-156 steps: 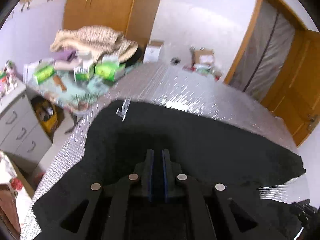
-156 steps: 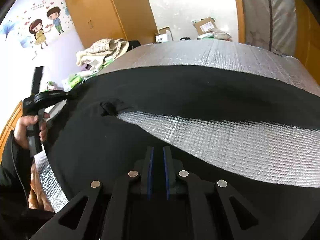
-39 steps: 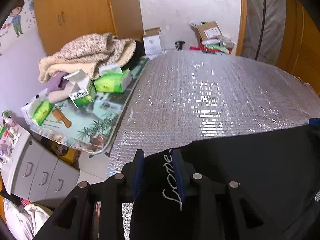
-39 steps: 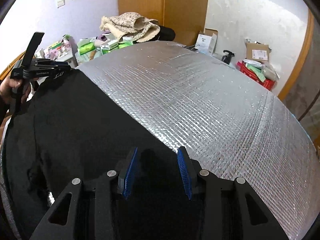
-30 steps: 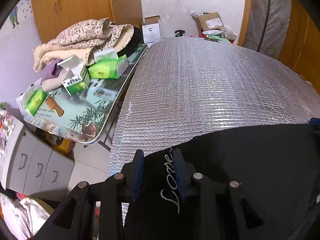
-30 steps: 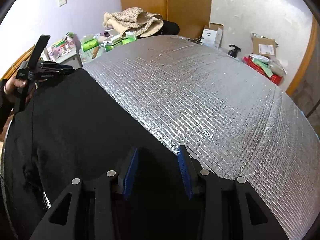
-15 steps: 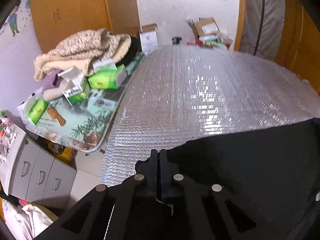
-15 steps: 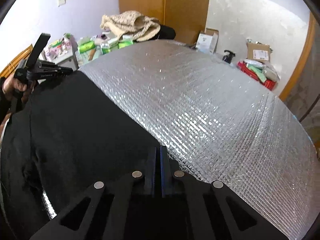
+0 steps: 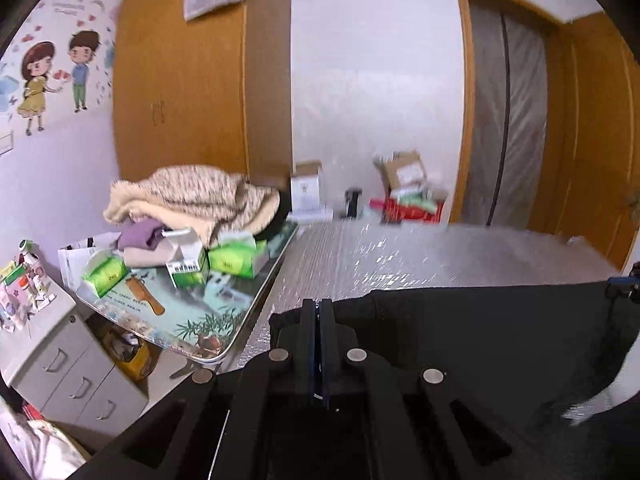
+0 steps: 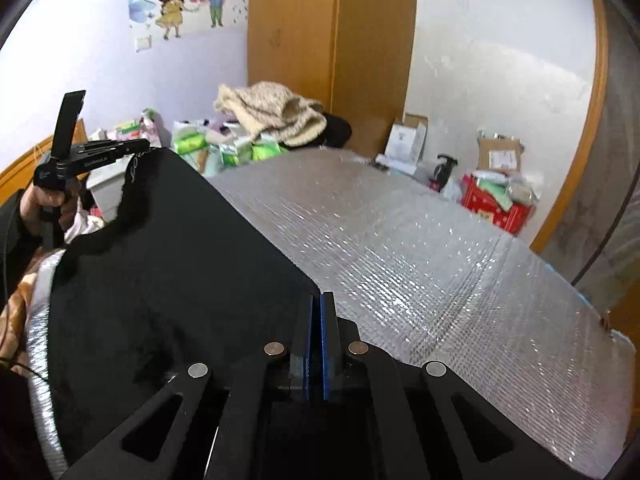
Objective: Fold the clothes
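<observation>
A black garment (image 9: 480, 344) (image 10: 168, 272) hangs stretched between my two grippers above the silver quilted bed surface (image 10: 420, 240). My left gripper (image 9: 319, 308) is shut on one corner of the garment's edge. My right gripper (image 10: 318, 300) is shut on the other corner. The left gripper also shows in the right wrist view (image 10: 136, 146), held by a hand at the far left. The right gripper's tip peeks in at the right edge of the left wrist view (image 9: 624, 282). The garment's lower part drapes down out of sight.
A side table (image 9: 224, 320) left of the bed carries green tissue boxes (image 9: 236, 254) and a beige blanket pile (image 9: 192, 196). A grey drawer cabinet (image 9: 68, 376) stands below it. Cardboard boxes and a red crate (image 10: 496, 204) sit past the bed. A wooden wardrobe (image 9: 192, 72) stands behind.
Both grippers went from open around the garment's edge to shut on it, then rose. The garment's edge has lifted off the bed and both cameras now look higher into the room.
</observation>
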A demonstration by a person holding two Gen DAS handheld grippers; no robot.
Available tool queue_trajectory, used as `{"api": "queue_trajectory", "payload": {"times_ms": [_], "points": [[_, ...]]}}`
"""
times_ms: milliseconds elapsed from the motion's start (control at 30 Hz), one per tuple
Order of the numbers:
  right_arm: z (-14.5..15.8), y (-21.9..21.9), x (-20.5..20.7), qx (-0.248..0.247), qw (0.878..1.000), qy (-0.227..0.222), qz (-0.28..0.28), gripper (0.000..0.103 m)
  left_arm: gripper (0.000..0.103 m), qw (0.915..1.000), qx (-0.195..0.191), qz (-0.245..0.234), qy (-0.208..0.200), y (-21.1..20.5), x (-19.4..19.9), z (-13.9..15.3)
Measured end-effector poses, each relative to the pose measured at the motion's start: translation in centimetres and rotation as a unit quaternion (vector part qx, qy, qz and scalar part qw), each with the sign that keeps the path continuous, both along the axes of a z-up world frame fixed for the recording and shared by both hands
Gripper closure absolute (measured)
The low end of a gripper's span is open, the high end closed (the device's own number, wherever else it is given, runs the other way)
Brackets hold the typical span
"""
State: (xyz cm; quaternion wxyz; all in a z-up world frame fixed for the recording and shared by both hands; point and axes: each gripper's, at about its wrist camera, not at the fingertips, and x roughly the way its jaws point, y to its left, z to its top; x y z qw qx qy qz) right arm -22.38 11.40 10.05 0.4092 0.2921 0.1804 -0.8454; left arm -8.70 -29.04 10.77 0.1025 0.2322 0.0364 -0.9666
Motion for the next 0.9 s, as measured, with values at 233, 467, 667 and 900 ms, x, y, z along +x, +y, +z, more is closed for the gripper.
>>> {"api": "queue_trajectory", "payload": {"times_ms": [233, 467, 667, 900], "points": [[1.6, 2.5, 9.1, -0.018, 1.000, 0.012, 0.017, 0.099, 0.102, 0.9980, 0.032, 0.008, 0.055, 1.7, 9.6, 0.1], [-2.1, 4.0, 16.2, -0.011, 0.999, -0.033, 0.024, 0.099, 0.101, 0.9959, 0.085, 0.026, 0.019, 2.2, 15.9, -4.5], [-5.2, 4.8, 18.4, -0.004, 0.997, -0.077, 0.005, 0.097, 0.101, 0.9918, 0.122, 0.035, 0.004, 2.6, 18.7, -6.5], [-4.2, 7.4, 20.4, -0.064, 0.993, -0.088, -0.051, 0.077, 0.099, 0.9836, 0.171, 0.055, 0.018, 3.5, 20.5, -6.3]]}}
